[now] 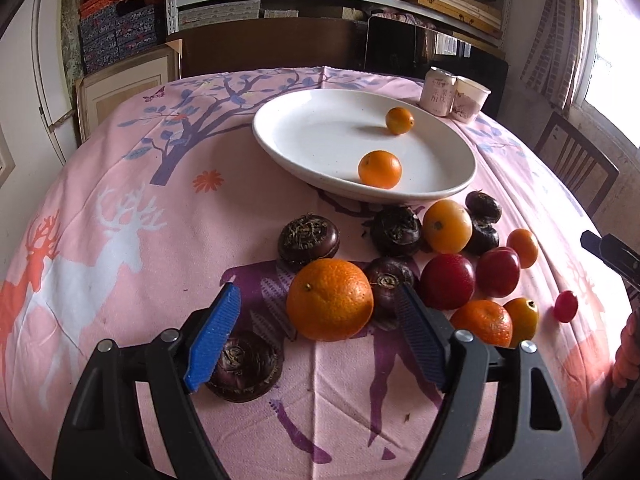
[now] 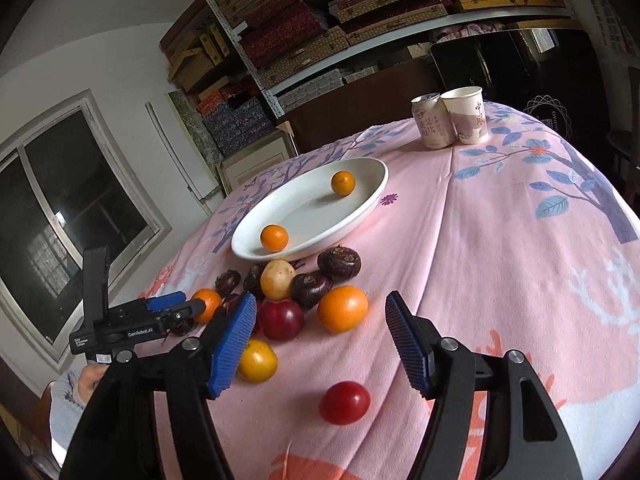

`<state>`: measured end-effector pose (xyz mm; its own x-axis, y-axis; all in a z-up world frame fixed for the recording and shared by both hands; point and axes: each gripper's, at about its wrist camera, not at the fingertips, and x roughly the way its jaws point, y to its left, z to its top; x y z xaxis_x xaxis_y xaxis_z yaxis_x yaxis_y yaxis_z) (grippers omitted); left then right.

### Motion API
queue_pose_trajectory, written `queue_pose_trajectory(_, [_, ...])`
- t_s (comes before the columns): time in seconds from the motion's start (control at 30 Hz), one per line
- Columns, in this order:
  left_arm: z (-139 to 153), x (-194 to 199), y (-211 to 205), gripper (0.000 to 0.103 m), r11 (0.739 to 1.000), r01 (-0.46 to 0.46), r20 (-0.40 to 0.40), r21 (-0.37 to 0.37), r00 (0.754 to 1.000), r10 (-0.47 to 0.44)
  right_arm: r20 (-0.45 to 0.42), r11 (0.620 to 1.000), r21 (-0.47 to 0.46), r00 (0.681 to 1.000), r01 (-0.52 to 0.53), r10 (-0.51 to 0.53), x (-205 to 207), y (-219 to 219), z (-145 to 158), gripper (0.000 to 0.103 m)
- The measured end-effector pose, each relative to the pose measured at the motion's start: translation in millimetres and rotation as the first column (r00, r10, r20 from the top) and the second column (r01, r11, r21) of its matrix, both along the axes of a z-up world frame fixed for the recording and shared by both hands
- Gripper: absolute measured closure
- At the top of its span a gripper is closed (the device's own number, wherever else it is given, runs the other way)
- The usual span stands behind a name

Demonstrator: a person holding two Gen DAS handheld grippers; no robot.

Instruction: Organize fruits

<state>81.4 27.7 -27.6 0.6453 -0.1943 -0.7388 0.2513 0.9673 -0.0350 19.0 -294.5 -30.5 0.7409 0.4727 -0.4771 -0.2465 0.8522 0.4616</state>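
On the pink tablecloth (image 1: 120, 184), fruit sorting is just getting going.
Both jaws are gaping, empty; left gripper (image 1: 320, 336) is framing the big orange (image 1: 330, 299) below the plate (image 1: 304, 136) holding 2 oranges; closing and lifting likely comes next.

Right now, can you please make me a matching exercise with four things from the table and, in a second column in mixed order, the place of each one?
Things:
1. big textured orange
2. small red round fruit
3. white paper cup
4. small smooth orange fruit

Places:
A. inside the white oval plate
B. between the open left gripper's fingers
C. beside the drink can
D. alone on the pink cloth, before the open right gripper

Pairs: 1-B, 2-D, 3-C, 4-A
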Motion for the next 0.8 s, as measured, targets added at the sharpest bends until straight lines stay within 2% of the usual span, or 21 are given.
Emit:
queue_pose_trajectory(0.17, [-5,3,-6,0.026,1.0,0.017,-0.014,0.018,1.0,-0.017,-0.08,1.0,0.005,0.997,0.004,-0.004,-4,-3,-15,0.035])
queue_pose_trajectory(0.4, [-8,7,-5,0.026,1.0,0.029,-0.028,0.002,0.999,-0.029,-0.139,0.996,-0.078,0.99,-0.049,0.038,-14,12,-24,0.035])
queue_pose_trajectory(0.43, [-8,7,-5,0.026,1.0,0.029,-0.027,0.001,0.999,-0.029,-0.149,0.995,-0.088,0.988,-0.053,0.039,-14,14,-25,0.037])
queue_pose_trajectory(0.57, [-7,7,-5,0.026,1.0,0.027,-0.023,-0.002,0.999,-0.027,-0.179,0.991,-0.118,0.983,-0.066,0.044,-12,19,-29,0.053])
queue_pose_trajectory(0.67, [-7,7,-5,0.034,1.0,0.03,-0.03,-0.006,0.999,-0.03,-0.205,0.99,-0.12,0.978,-0.069,0.044,-9,19,-33,0.059])
queue_pose_trajectory(0.8, [-9,8,-5,0.038,0.999,0.038,-0.037,-0.014,0.999,-0.039,-0.229,0.989,-0.126,0.973,-0.073,0.042,-7,19,-36,0.061])
